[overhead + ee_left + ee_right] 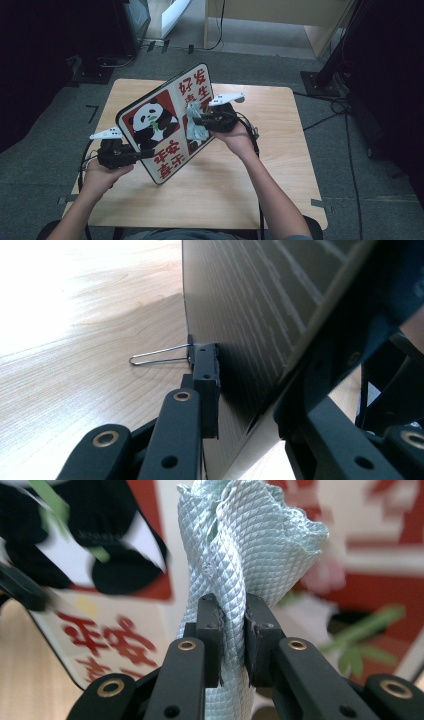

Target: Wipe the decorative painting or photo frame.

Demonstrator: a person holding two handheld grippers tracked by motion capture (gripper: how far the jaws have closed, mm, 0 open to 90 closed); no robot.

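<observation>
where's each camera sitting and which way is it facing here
High view: above the person's side, looking forward and down on the table; forearms, left tool, right tool.
Left gripper view: rides the left tool, along its jaws clamping the panda board.
Right gripper view: rides the right tool, facing the board, jaws pinching the cloth.
All share the board.

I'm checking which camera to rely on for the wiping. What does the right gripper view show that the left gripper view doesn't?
The right gripper view shows the pale blue cloth pinched in the right claw, held before the board's printed face with its panda picture and red characters.

The left gripper view shows the board's plain dark back, a wire clip handle sticking out over the wooden table, and the left claw clamped on the board's edge.

Both show the same board, tilted up off the table, from opposite sides.
</observation>
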